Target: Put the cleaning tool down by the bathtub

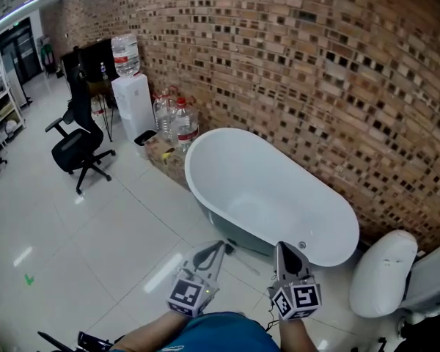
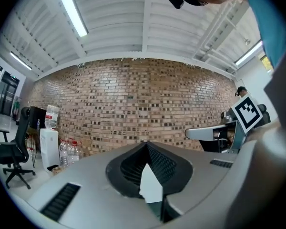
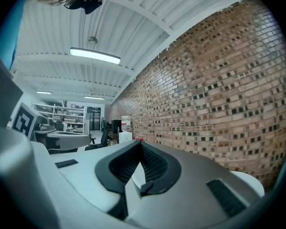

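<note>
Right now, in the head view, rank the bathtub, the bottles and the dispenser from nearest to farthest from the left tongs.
Measured from the left tongs:
1. The bathtub, just ahead and slightly right.
2. The bottles, past its far end, against the wall.
3. The dispenser, farther left along that wall.

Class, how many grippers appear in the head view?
2. The left gripper is bottom centre-left, the right gripper just right of it, both near the bathtub; none seems hidden.
</note>
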A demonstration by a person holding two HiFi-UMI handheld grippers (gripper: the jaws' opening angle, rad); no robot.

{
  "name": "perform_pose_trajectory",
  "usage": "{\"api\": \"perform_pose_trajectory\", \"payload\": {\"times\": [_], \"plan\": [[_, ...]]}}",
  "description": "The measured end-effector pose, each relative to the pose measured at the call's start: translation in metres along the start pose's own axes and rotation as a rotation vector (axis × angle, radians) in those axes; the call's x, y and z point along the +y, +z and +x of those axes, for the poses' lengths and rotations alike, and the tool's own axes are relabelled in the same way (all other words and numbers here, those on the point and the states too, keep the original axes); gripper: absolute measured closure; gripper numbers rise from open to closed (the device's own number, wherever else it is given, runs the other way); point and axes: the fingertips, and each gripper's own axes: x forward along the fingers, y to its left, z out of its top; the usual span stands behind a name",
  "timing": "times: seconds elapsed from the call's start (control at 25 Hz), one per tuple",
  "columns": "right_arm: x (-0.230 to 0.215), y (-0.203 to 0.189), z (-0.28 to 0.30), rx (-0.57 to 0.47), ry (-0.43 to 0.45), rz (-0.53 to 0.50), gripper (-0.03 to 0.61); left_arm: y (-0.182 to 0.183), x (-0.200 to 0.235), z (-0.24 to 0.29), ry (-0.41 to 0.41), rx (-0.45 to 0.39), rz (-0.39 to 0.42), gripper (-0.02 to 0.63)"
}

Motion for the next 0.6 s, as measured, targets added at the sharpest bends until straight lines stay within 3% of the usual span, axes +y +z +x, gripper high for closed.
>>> {"api": "perform_pose_trajectory", "payload": {"times": [0.2,0.6], "plan": [[0.018,0.007,-0.006,-0.004,-0.007,-0.018,0.571,0.003,-0.002,-0.017,-0.041,-0.034,-0.001,0.614],[0.031,-0.007,-0.014,0.057,-0.001,0.0,0.571,-0.008,-0.006,-0.03,-0.071,0.011,-0.013,0.614]]}}
